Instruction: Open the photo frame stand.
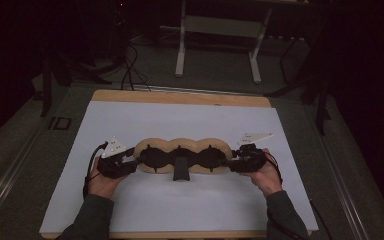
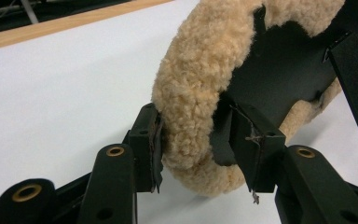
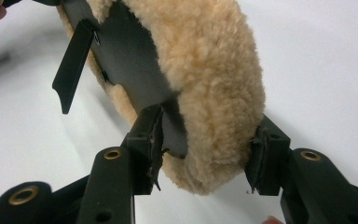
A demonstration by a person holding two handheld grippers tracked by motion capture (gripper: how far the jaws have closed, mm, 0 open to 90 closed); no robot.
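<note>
Left tool (image 1: pixel 130 161) clamps 1 rounded end of the woolly tan 3-lobed pad (image 1: pixel 182 146); right tool (image 1: pixel 232 162) straddles the other end, its jaws just opening. Black smooth backing faces up over the white tabletop (image 1: pixel 180 120).

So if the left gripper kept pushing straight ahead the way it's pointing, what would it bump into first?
The fleecy tan pad: its rounded end already sits between the left gripper's fingers, one apparently touching the fleece, so it would press in further almost at once.

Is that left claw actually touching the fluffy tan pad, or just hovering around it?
Touching. In the left gripper view, both black fingers press into the end of the fleece pad, with no gap showing on either side.
</note>
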